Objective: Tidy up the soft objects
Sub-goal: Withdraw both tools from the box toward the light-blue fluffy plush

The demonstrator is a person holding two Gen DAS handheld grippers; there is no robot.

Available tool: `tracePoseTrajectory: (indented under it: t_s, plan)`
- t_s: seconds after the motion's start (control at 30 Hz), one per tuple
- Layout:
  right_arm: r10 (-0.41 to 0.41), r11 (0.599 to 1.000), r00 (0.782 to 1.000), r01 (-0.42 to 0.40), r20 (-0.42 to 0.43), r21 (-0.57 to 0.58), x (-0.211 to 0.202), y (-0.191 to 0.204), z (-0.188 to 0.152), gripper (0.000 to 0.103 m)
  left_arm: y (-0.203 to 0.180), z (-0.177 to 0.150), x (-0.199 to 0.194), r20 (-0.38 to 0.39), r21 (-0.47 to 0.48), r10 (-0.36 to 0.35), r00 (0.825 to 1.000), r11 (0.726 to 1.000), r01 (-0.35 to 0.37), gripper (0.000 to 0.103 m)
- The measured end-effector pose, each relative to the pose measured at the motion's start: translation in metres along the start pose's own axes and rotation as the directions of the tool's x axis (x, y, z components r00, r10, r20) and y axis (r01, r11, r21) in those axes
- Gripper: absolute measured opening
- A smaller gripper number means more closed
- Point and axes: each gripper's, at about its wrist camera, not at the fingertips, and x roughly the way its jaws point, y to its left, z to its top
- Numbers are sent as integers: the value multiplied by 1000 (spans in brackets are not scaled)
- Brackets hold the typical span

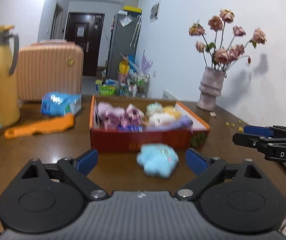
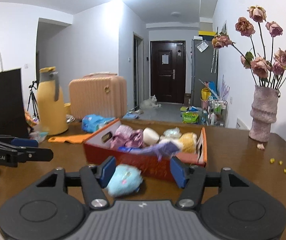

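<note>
A light blue plush toy (image 1: 158, 163) lies on the brown table just in front of a red cardboard box (image 1: 149, 141). The box holds several soft toys in purple, white and yellow. My left gripper (image 1: 142, 160) is open, its blue pads either side of the blue plush. In the right wrist view the same plush (image 2: 124, 180) lies between the pads of my open right gripper (image 2: 143, 169), close to the left pad, in front of the box (image 2: 143, 165). A purple plush (image 2: 164, 149) hangs over the box's front wall. The right gripper also shows side-on in the left wrist view (image 1: 262, 138).
A yellow thermos jug (image 2: 50, 102), a pink suitcase (image 2: 98, 96), a blue plastic packet (image 2: 94, 122) and an orange flat piece (image 2: 71, 138) stand left of the box. A vase of dried roses (image 2: 262, 112) stands at the right by the wall. A black paper bag (image 2: 3, 104) is far left.
</note>
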Motion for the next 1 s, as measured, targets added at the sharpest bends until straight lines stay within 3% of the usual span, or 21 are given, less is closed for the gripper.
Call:
tracePoseTrajectory:
  t_s: [0.13,0.23,0.53,0.73,1.0]
  plan:
    - [31,999,999,-31,-35,17,-12,12,-22,60,-4,-29,-2,-86,-43,-41,995,998,37,97]
    - [44,998,998,-41,-55,43,-18,14,-36,60,-5,-39,-2,-110,-43,-43,993,998,39,97]
    - [44,996,995,-38,-87,79,-10,7,-48,60,-6,-34,16,-120,-49,-42,992,998,36,97]
    - [64,994,991,-52,-118,99,16,3,-47,60,2,-25,46,-135,-88,-45,990,996,33,96]
    - [108,979,983,-80,-148,185,68,-10,-44,59,13,-8,103,-154,-92,-68,986,994,54,87]
